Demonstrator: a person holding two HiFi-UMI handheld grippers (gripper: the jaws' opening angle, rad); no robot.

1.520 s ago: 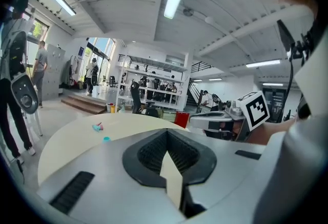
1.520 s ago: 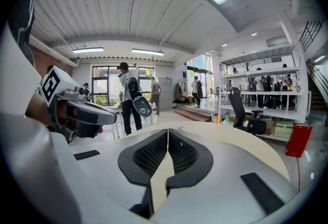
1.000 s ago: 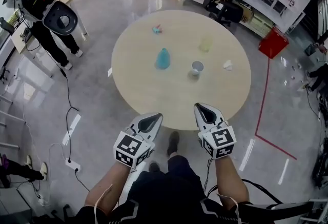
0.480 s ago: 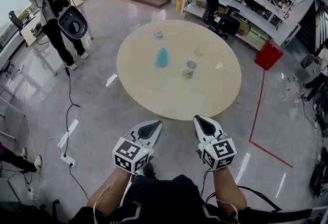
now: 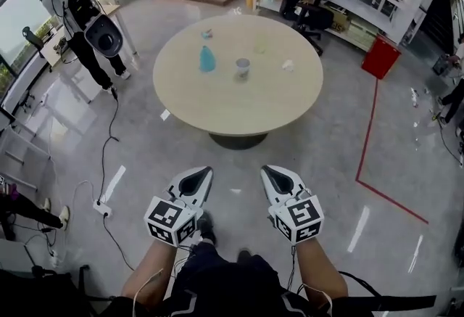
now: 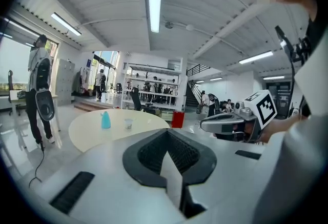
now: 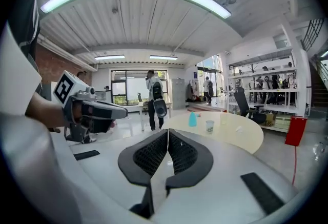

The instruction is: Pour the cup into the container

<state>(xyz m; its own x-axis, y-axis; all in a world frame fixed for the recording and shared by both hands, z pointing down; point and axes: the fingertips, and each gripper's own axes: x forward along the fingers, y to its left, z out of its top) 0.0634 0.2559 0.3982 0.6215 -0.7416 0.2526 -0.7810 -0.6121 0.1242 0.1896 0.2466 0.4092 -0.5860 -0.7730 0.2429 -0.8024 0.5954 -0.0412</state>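
Note:
A white paper cup point(image 5: 242, 67) stands near the middle of the round beige table point(image 5: 239, 109), with a blue container point(image 5: 208, 58) just to its left. Both also show far off in the left gripper view, the cup point(image 6: 128, 124) beside the blue container point(image 6: 105, 120), and in the right gripper view, the cup point(image 7: 209, 126) beside the blue container point(image 7: 192, 119). My left gripper point(image 5: 202, 173) and right gripper point(image 5: 269, 171) hover side by side over the floor, well short of the table. Both are shut and hold nothing.
A pale yellow cup point(image 5: 259, 47), a crumpled white scrap point(image 5: 288, 65) and a small coloured item point(image 5: 207, 34) also sit on the table. A person with gear point(image 5: 81, 12) stands at the left. A red bin point(image 5: 382, 59), an office chair point(image 5: 304, 7), floor cables point(image 5: 109, 163) and red floor tape point(image 5: 368, 141) surround the table.
The table with its objects has slid away toward the top of the head view and looks smaller. Both grippers now hang over bare floor farther from the table's edge, still shut.

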